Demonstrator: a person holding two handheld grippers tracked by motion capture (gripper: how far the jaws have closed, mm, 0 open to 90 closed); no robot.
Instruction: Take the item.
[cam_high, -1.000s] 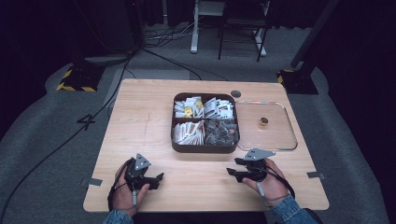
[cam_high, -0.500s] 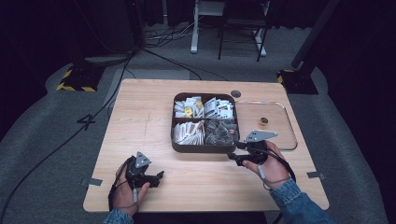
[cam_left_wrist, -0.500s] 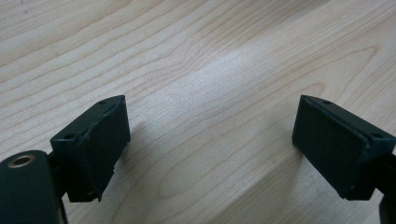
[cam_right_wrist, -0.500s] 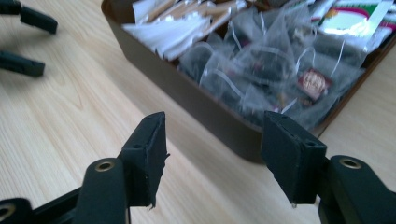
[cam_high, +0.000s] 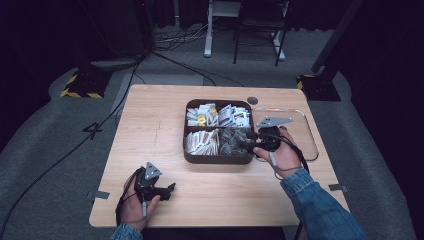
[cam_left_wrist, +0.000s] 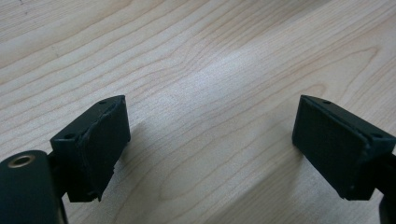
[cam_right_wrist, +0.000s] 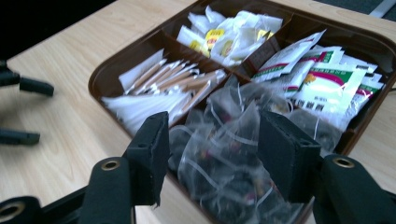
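Brown tray (cam_high: 218, 159) on wooden table (cam_high: 160, 125), split into four compartments: far left with white and yellow packets (cam_right_wrist: 231, 30), far right with white sachets printed green and red (cam_right_wrist: 327, 74), near left with paper sticks and white wrappers (cam_right_wrist: 161, 91), near right with clear mesh tea bags (cam_right_wrist: 224, 154). Right gripper (cam_right_wrist: 212, 154) poised over tea bags, jaws partly apart and just narrowing a little, pads seemingly not pressing any bag, though blurred. Left gripper (cam_left_wrist: 210, 149) low over bare table near front edge, jaws wide, nothing between. Clear lid (cam_high: 307, 135) flat beside tray.
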